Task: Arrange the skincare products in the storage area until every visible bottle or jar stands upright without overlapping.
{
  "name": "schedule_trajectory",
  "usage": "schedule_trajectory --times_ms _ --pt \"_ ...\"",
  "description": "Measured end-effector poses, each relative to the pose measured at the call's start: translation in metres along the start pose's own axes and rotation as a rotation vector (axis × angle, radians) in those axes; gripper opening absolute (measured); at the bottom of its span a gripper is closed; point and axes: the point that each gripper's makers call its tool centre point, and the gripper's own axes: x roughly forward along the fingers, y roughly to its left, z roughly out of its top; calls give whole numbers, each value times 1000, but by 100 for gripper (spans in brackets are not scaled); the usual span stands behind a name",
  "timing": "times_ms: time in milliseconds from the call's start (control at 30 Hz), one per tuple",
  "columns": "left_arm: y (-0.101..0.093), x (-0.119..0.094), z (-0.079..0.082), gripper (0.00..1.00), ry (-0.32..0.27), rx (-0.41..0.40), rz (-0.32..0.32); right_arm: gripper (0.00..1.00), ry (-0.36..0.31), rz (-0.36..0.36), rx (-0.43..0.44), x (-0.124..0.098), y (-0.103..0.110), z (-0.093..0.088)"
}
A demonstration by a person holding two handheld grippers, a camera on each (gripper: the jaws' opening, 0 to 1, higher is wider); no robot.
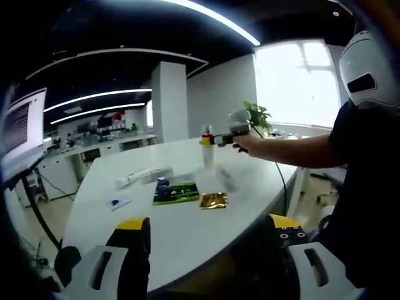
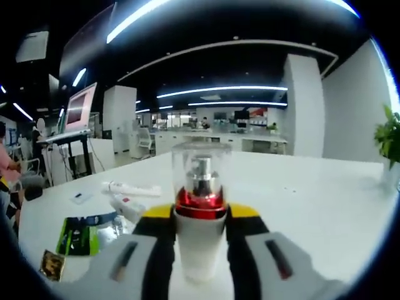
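A white bottle [image 2: 200,250] with a red collar and clear cap stands upright between the jaws of my right gripper [image 2: 199,253], which is shut on its body. In the left gripper view the same bottle [image 1: 207,155] is at the far side of the white table [image 1: 187,231], held by the right gripper [image 1: 220,139] on a person's outstretched arm; its base is at or just above the table top. Two white tubes [image 1: 144,176] lie flat, with a small dark jar [image 1: 162,184] beside them. My left gripper [image 1: 209,250] hangs open over the near table edge, holding nothing.
A green packet [image 1: 177,192], a gold sachet [image 1: 213,200] and a small card [image 1: 117,202] lie mid-table. The right gripper view has the tubes [image 2: 131,188], green packet [image 2: 80,234] and sachet [image 2: 51,264] to its left. A monitor [image 2: 78,109] stands far left, a plant [image 2: 389,137] right.
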Motion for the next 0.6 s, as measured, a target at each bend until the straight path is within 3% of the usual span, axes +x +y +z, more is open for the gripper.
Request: schedule_trajectory --times_ms 600 --pt "-1 4 -1 76 13 4 -3 30 -7 -4 11 -13 -9 -2"
